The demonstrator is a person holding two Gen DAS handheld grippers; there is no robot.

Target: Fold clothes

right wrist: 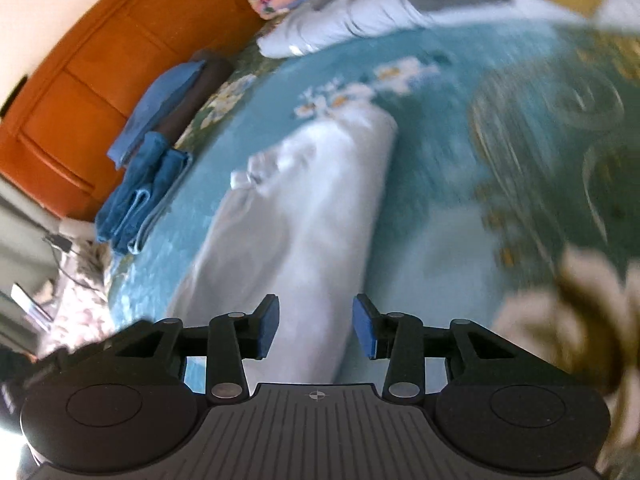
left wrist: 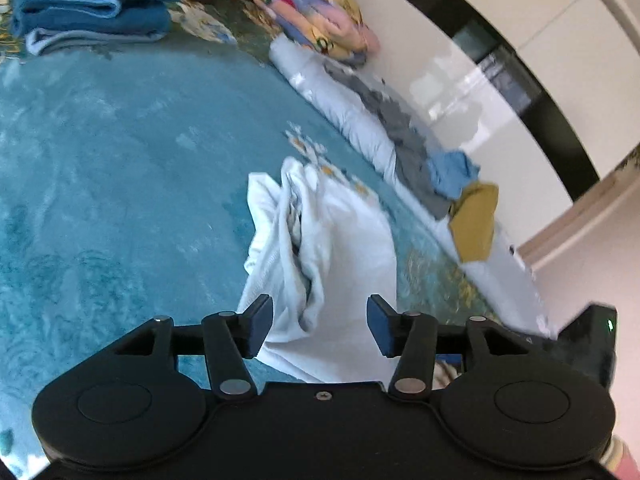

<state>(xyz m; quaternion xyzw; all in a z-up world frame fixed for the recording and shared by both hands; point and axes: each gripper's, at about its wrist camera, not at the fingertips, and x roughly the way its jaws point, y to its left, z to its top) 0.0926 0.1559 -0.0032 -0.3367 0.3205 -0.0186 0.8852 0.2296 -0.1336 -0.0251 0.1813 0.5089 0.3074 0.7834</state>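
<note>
Both of my tools are hovering with jaws spread wide and nothing between the pads. Just ahead of my left gripper (left wrist: 320, 326), the white garment (left wrist: 320, 240) is lying on the teal bedspread (left wrist: 120, 160), its near end passing under the gap between my fingers and its long axis running straight away from me. From my right gripper (right wrist: 316, 326) the same white garment (right wrist: 296, 220) is stretching forward and slightly leftward, again beginning right below the open jaws. Neither hand is clearly nearer; each is sitting over the near end, the left over the bunched side.

On that left side the cloth is looking thin, soft and limp, gathered into deep lengthwise creases, with a rumpled far end; the right side is lying smoother and flatter. I am judging it partly drawn into a long strip, not a finished fold. The spread beneath is plush, with pale flowers.

Farther off to my left, a stack of blue folded towels (left wrist: 92, 4) is resting squarely. Farthest ahead, a loose row of grey, blue and mustard clothes (left wrist: 448, 176) is lying along a pale quilt roll.
</note>
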